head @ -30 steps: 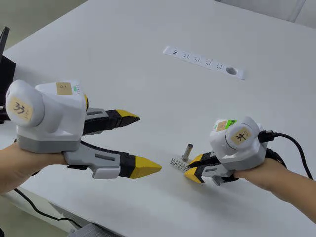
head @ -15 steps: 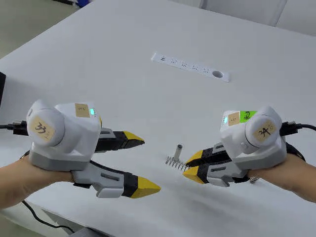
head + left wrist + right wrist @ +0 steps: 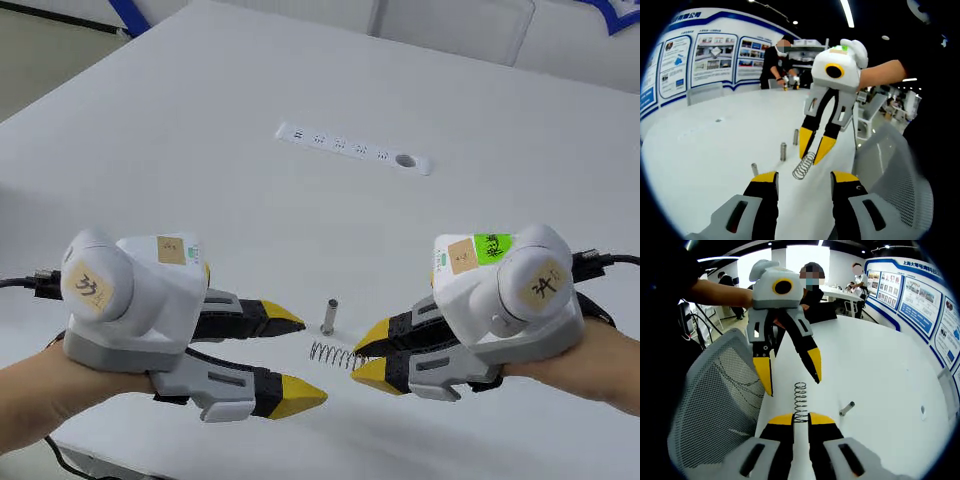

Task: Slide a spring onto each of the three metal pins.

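Table (image 3: 200, 120), white, carries everything. Power strip (image 3: 350, 148) lies toward its far edge, well apart from the work. Left tongs (image 3: 314, 360) hover near the near edge, jaws spread wide and empty, pointing at the right tongs (image 3: 360, 361), which pinch one end of the spring (image 3: 335, 353). Three pins (image 3: 783, 151) stand upright in a row near the near edge in the left gripper view, all bare; the head view shows one just beyond the spring. Spring sticks out sideways from the right tongs into the gap between the two pairs of tips, just beside that pin; whether its free end touches the table I cannot tell.

Likely trouble: the spring is held by a few end coils only, so a squeeze or a snag on a pin top could flick it out of the jaws. It lies across rather than in line with the upright pins; lowered unturned, it would push a pin sideways. The pins look free-standing and slim, so a brush from either tongs could topple one.
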The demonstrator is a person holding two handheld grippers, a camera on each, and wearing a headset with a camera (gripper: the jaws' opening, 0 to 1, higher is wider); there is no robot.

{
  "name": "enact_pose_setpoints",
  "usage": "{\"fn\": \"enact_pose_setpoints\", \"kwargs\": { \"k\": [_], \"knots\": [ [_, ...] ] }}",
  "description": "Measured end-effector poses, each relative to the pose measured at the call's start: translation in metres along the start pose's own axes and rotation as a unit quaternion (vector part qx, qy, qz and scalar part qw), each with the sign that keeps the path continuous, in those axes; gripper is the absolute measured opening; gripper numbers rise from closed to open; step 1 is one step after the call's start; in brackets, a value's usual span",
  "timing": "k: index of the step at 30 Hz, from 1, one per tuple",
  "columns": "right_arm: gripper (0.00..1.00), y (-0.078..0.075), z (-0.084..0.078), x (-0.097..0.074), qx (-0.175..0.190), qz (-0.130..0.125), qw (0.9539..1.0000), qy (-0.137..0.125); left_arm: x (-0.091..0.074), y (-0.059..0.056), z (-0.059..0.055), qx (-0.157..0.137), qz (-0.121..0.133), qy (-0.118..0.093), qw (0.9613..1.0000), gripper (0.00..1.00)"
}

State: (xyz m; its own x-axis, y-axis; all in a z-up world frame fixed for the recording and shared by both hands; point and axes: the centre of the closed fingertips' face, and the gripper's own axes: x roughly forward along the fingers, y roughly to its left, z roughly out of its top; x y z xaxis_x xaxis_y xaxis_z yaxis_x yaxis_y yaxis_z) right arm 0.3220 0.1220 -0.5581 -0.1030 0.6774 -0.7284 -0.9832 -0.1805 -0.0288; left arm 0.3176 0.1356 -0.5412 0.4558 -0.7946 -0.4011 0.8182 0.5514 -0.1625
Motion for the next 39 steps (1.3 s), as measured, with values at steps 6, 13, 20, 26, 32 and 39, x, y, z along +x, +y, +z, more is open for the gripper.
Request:
{"fn": "enact_pose_setpoints", "kwargs": {
  "k": [6, 13, 20, 26, 32, 39],
  "knots": [
    [0.11, 0.012, 0.003, -0.008, -0.024, 0.01, 0.9997, -0.004, 0.006, -0.009, 0.003, 0.013, -0.022, 0.007, 0.9996, 0.31],
    [0.11, 0.016, 0.004, -0.014, -0.037, 0.014, 0.9992, -0.002, 0.011, -0.016, 0.007, 0.018, -0.038, 0.008, 0.9991, 0.2],
    [0.11, 0.016, 0.007, -0.014, -0.048, 0.018, 0.9987, -0.004, 0.012, -0.019, 0.005, 0.03, -0.043, 0.016, 0.9985, 0.13],
    [0.11, 0.017, 0.01, -0.013, -0.05, 0.023, 0.9984, -0.017, 0.009, -0.022, 0.007, 0.073, -0.048, 0.021, 0.996, 0.1],
    [0.13, 0.01, 0.014, -0.015, -0.042, 0.014, 0.9984, -0.033, 0.008, -0.019, 0.014, 0.083, -0.041, 0.011, 0.9957, 0.1],
    [0.12, 0.005, 0.017, -0.018, -0.025, 0.01, 0.9984, -0.049, 0.004, -0.014, 0.02, 0.078, -0.041, 0.002, 0.9961, 0.1]
  ]
}}
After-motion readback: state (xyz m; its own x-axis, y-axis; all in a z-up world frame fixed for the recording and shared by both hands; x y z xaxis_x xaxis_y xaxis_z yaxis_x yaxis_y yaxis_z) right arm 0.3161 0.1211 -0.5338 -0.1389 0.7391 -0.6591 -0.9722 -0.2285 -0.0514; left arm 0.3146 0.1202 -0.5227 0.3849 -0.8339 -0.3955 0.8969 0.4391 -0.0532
